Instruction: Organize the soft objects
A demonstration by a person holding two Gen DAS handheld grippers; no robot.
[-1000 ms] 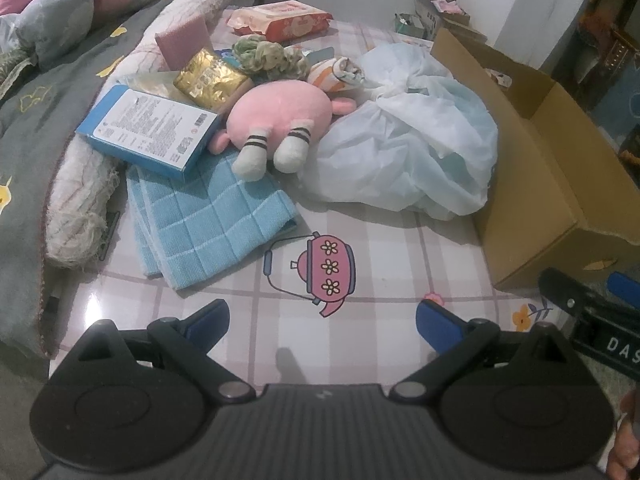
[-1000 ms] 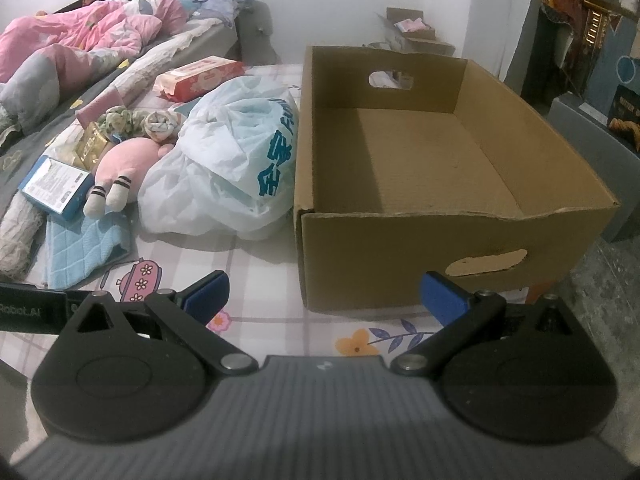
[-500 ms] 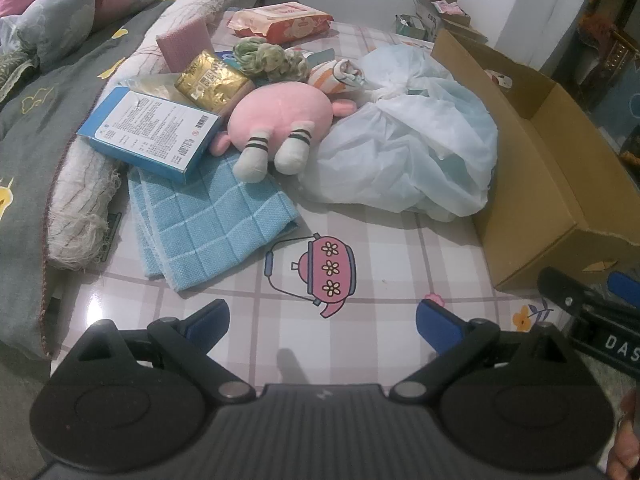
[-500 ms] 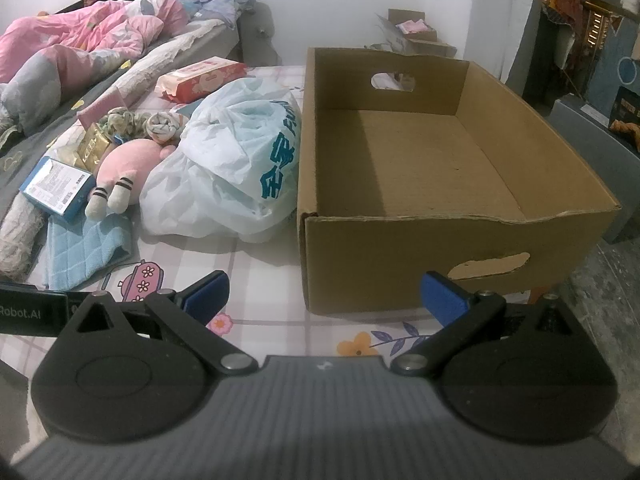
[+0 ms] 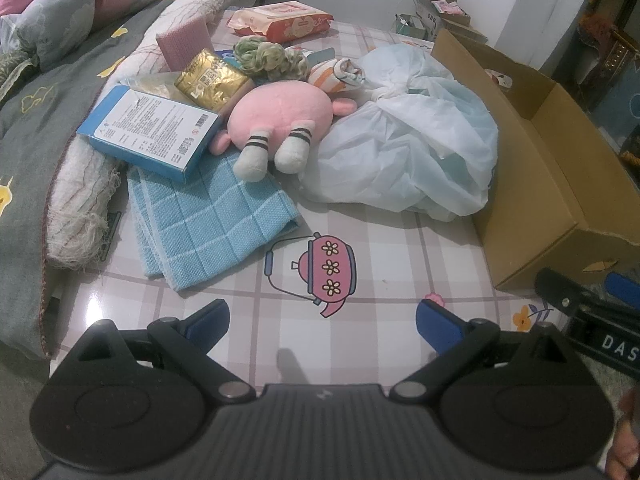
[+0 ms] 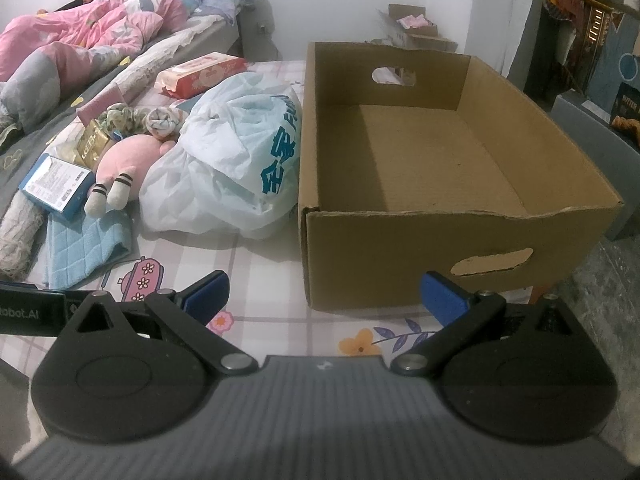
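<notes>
Left wrist view: your left claw (image 5: 322,316) hangs spread and empty over the worktop (image 5: 380,248); ahead, the plush (image 5: 280,116) lies on the towel (image 5: 212,220), touching the bag (image 5: 404,144).

Right wrist view: your right claw (image 6: 324,294) is spread, empty, facing the box (image 6: 440,252); the bag (image 6: 236,152) touches the box's left wall.

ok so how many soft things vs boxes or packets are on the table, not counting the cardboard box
Soft: 5 - blue towel, pink plush, green scrunchie, rolled socks, plastic bag
Boxes/packets: 4 - blue box, gold packet, wipes pack, pink box
Total: 9
</notes>
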